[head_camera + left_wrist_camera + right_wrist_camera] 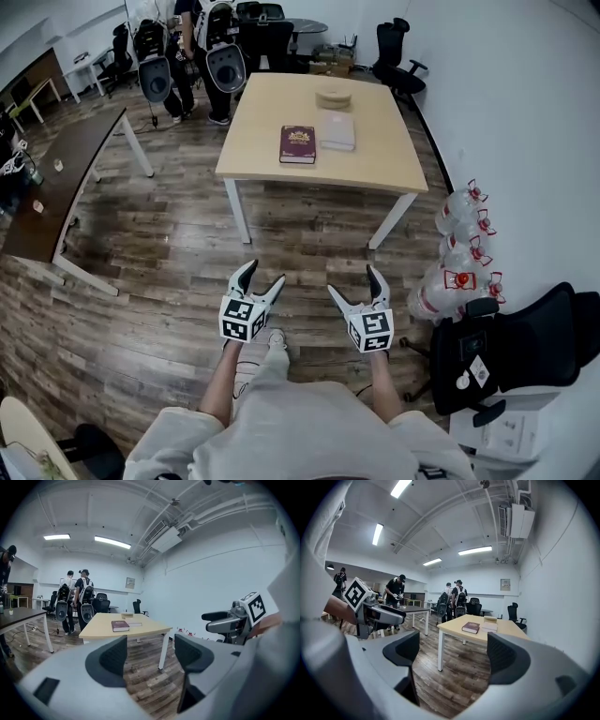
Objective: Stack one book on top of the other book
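Table [375, 164] well ahead. The head view shows the red book [297, 144] and pale book [337, 130] flat side by side on it, unstacked. From the gripper views the pale book is a thin sliver. Left gripper [264, 272] and right gripper [353, 281] hang over the floor, jaws spread, empty. The round thing [333, 97] beyond the books is hard to make out.

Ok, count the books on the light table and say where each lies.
2. The dark red book lies on the light table toward its near edge; the pale book lies just right of it. None looks hidden.
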### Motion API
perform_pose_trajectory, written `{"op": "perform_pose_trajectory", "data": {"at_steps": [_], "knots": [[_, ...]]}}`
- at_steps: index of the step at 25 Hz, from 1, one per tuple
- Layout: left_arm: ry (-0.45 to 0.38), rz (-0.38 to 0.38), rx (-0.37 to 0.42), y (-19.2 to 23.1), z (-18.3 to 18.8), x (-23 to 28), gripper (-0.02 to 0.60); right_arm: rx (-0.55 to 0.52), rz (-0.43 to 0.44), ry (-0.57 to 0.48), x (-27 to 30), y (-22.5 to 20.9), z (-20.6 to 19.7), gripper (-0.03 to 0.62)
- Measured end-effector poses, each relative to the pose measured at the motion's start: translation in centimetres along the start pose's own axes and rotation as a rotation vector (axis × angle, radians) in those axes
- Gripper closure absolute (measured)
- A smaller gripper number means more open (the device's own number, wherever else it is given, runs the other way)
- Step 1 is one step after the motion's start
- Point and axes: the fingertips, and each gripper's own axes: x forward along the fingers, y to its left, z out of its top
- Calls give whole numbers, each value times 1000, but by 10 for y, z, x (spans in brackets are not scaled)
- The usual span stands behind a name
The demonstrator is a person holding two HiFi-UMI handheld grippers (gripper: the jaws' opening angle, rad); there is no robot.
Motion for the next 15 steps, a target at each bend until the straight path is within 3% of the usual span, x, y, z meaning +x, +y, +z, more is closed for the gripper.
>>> {"op": "perform_pose_trajectory", "data": {"at_steps": [15], "knots": [[-10,-32,3,113,50,111,262,3,-42,-5,147,-43,40,149]]}}
